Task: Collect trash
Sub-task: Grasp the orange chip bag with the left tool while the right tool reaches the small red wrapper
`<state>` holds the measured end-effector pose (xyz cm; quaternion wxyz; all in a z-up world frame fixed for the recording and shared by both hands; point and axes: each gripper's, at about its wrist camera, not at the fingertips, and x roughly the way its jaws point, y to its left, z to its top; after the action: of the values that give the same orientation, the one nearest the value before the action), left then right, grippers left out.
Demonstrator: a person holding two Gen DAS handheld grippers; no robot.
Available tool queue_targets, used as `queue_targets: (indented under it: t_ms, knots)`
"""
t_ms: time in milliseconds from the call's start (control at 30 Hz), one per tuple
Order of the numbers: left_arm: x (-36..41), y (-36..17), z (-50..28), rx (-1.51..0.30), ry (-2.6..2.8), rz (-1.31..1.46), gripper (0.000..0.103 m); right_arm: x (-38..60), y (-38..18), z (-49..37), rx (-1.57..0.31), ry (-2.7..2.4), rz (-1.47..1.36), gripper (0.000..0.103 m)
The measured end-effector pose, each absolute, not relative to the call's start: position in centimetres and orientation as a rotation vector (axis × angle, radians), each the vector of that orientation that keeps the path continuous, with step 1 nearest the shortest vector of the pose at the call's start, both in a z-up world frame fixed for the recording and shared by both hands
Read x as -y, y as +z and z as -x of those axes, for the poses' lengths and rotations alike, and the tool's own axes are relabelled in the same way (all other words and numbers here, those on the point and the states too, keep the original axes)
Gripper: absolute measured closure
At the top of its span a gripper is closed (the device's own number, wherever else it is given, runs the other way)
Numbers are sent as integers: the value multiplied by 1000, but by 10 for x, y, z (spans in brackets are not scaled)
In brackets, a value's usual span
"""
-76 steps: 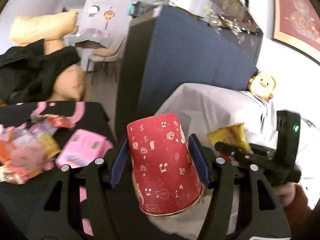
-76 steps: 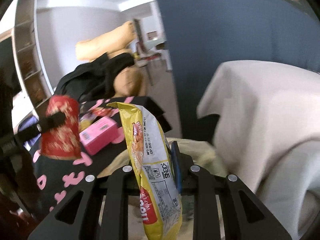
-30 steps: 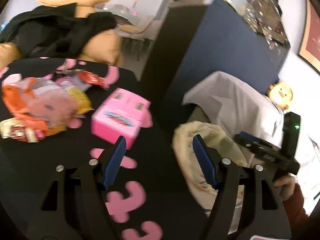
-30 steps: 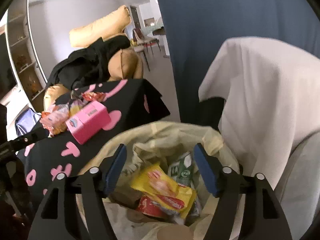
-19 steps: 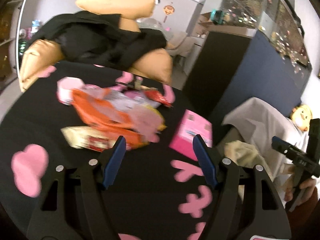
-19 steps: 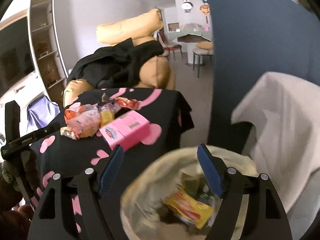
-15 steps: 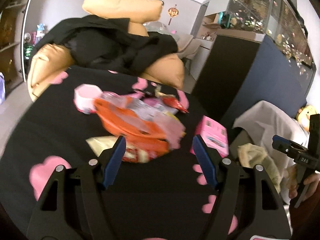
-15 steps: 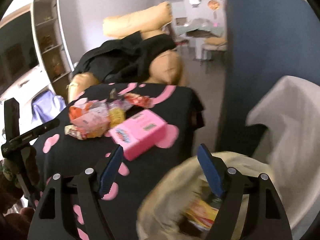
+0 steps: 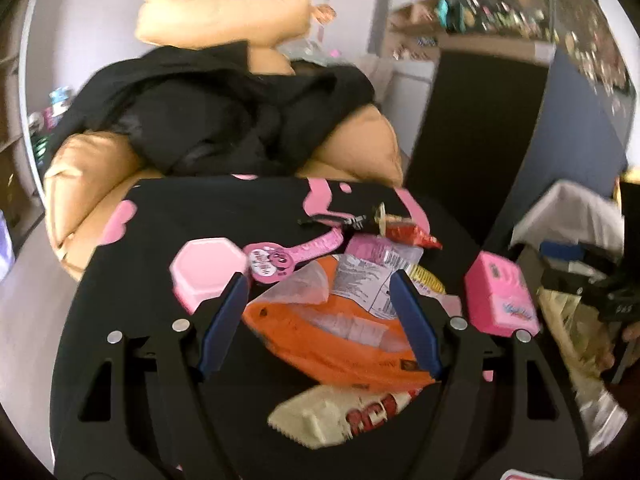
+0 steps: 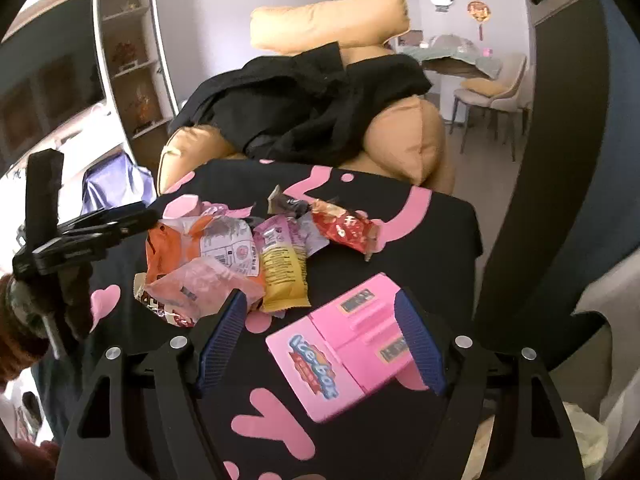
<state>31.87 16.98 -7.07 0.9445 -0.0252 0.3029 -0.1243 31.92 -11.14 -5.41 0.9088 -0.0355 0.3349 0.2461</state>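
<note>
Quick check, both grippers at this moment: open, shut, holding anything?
Left gripper: open, jaws just widened, holding nothing, above the orange wrapper.
Right gripper: open, holding nothing, above the pink box.

At the bottom of the frame the right gripper (image 10: 318, 344) hangs with jaws wide, framing a pink ice-bar box (image 10: 344, 346) on the black tablecloth (image 10: 432, 240). Wrappers (image 10: 236, 260) pile at centre left; the left gripper (image 10: 86, 232) shows at the left edge.

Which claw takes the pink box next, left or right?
Right. The right claw is open with the pink box framed between its fingers. The left claw, also open and empty, faces the orange wrapper instead.
</note>
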Motion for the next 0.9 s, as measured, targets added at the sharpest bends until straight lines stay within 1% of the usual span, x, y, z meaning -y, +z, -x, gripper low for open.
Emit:
queue_targets:
  t_ms: [133,233,267,300,400,500,533,600,733,900]
  knots:
    - [-156,-81,-350,-691,-274,-62,34,108,-62,-327,-722,508,98,31]
    - [-154,-91,-366,-768,-260,-77,35,110,-64,-332,-731,496,93,31]
    - [-155,-94,-369,-788,-255,-70,41,110,-63,-336,-736,492,88,31]
    - [-157,-96,-370,-806,-248,-63,51,109,-63,-339,-739,488,88,31]
    - [-167,-96,-362,-809,-235,-7,72,98,-57,-352,-728,477,142,31]
    - [-177,-92,-341,-797,-241,38,74,78,-50,-365,-680,482,282,31]
    - [-179,-90,-335,-794,-242,43,74,70,-49,-371,-668,485,339,34]
    - [-185,-88,-320,-791,-249,59,75,56,-50,-386,-674,500,414,54]
    - [-201,-90,-300,-798,-246,118,74,36,-58,-414,-712,535,443,55]
    - [-218,-98,-294,-806,-241,185,74,8,-77,-439,-793,545,465,55]
